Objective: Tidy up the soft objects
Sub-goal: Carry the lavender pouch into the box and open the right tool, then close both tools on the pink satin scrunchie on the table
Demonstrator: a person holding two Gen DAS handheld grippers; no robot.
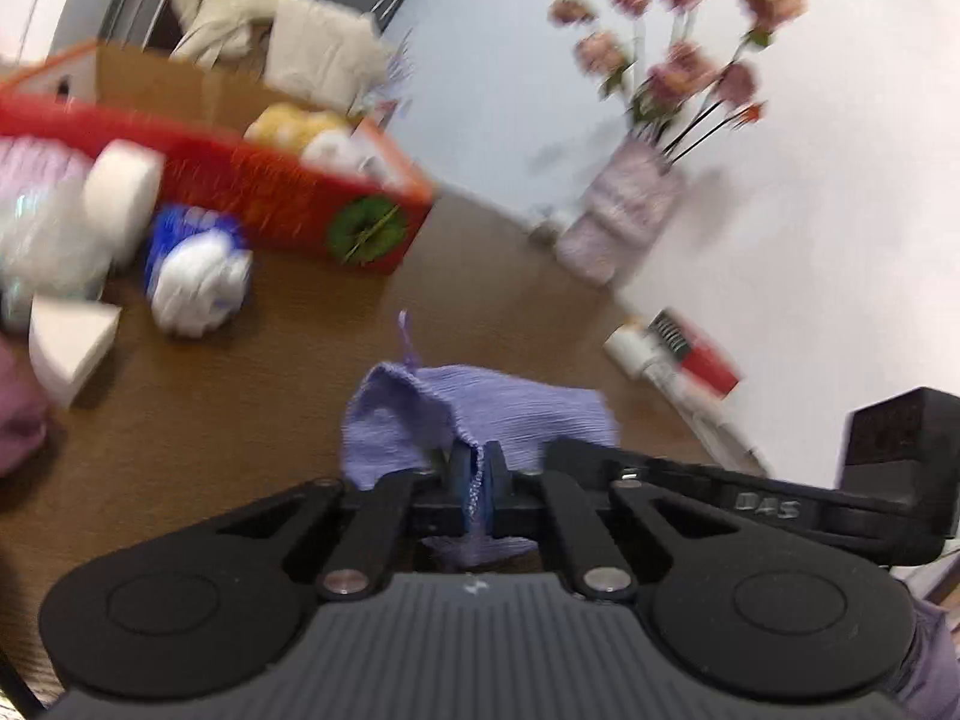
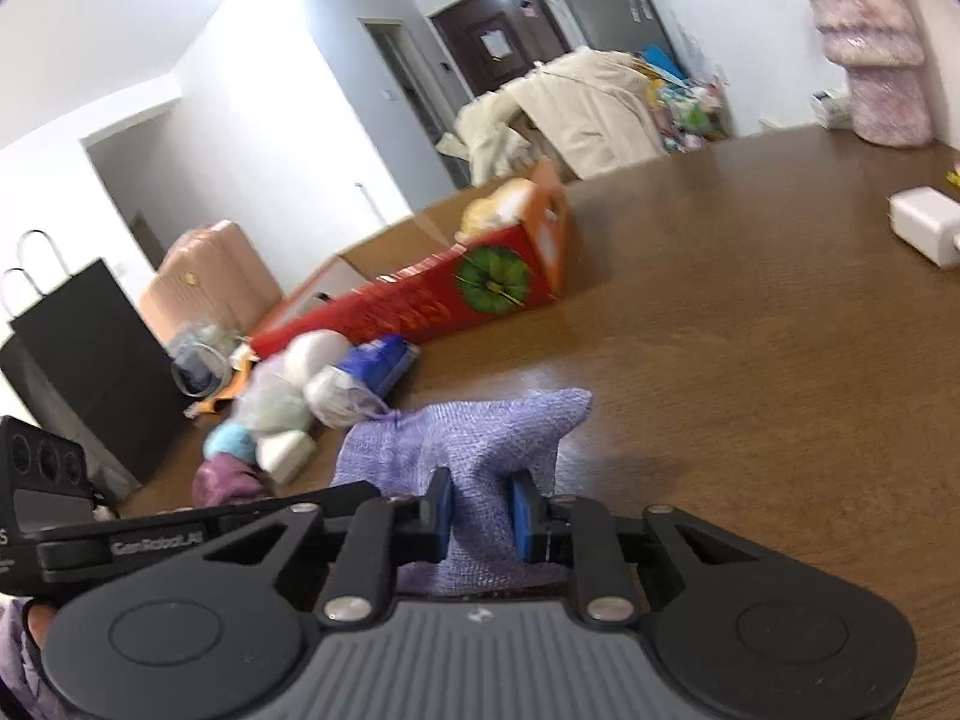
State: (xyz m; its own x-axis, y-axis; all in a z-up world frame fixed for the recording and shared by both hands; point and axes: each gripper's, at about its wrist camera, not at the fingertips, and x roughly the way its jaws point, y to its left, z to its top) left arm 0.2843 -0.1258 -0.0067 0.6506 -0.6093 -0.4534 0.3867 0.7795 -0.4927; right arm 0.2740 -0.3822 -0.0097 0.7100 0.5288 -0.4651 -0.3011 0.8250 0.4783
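Lilac cloth pinched between both tools' blue pads

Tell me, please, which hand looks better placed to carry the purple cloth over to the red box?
Probably the left. Both the left gripper and right gripper are shut on the purple cloth, but the red box sits on the left side of both views.

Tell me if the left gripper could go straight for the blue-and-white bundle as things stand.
Probably not yet. The left gripper is shut on the purple cloth, which the right gripper also pinches. The table toward the bundle looks bare.
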